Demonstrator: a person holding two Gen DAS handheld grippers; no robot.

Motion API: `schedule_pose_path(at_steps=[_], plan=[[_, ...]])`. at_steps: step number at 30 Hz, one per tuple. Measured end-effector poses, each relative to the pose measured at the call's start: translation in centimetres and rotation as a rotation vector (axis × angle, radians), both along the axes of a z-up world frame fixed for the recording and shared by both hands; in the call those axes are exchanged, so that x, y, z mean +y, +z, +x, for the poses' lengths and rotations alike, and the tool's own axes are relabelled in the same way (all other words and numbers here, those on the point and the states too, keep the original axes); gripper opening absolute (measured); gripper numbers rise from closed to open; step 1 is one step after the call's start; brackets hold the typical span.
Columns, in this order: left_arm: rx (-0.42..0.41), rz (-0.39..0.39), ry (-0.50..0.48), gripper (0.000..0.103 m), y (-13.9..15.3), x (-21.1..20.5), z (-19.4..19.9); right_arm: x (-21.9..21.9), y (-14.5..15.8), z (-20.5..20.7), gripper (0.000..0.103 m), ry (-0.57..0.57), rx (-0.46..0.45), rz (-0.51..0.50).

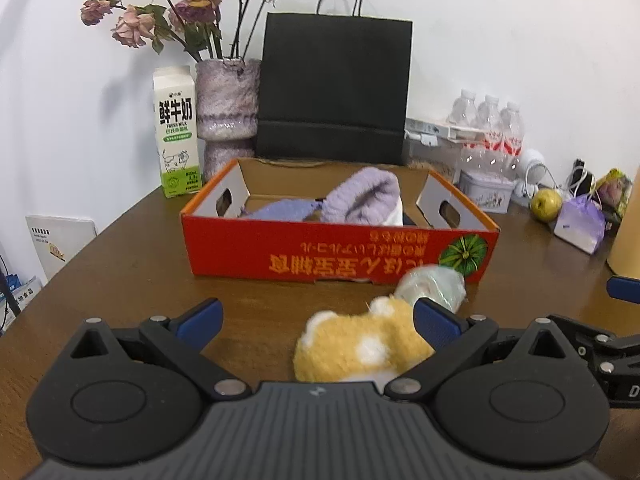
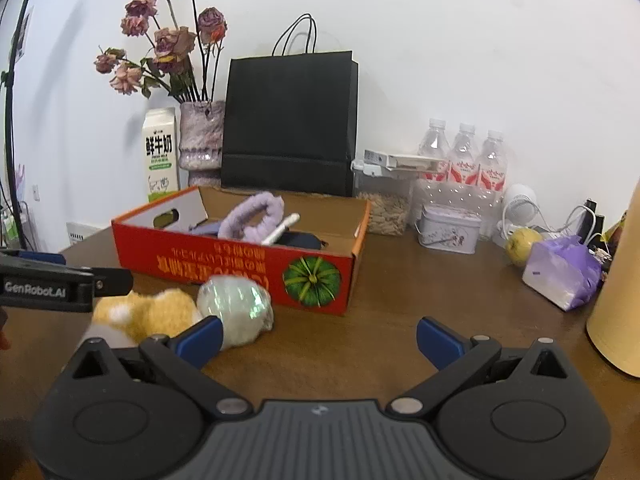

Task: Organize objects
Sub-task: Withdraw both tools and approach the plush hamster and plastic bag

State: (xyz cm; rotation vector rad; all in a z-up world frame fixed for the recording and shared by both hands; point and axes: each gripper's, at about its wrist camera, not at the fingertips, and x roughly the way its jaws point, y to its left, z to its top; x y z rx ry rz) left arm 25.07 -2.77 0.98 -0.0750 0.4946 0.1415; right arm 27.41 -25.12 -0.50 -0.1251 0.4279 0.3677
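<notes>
Orange plush toy (image 1: 362,348) between wide-apart fingers of left gripper (image 1: 318,322), right gripper (image 2: 319,338) likewise agape

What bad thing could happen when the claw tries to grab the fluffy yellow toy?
1. The shiny wrapped ball lies right against the yellow plush toy, so the open left gripper might knock it and it could roll away.
2. The toy sits off to one side, near one finger, so the pinch may catch only fur and slip.
3. The red box stands close ahead; pushing forward might bump it.
</notes>
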Motion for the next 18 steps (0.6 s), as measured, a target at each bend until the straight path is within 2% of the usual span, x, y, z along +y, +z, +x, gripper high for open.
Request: schedule_pose_path(at_steps=[9,18], plan=[[0.064,0.012,-0.015,0.103,-1.9,-1.6,0.2,-2.3,-1.8,-0.8,0.103,-0.026,0.041,-0.027],[0.161,0.027,-0.017,0.103,-4.6,-3.0,1.3,-3.4,-2.4,0.0,0.103,-0.08,0.075,0.014]])
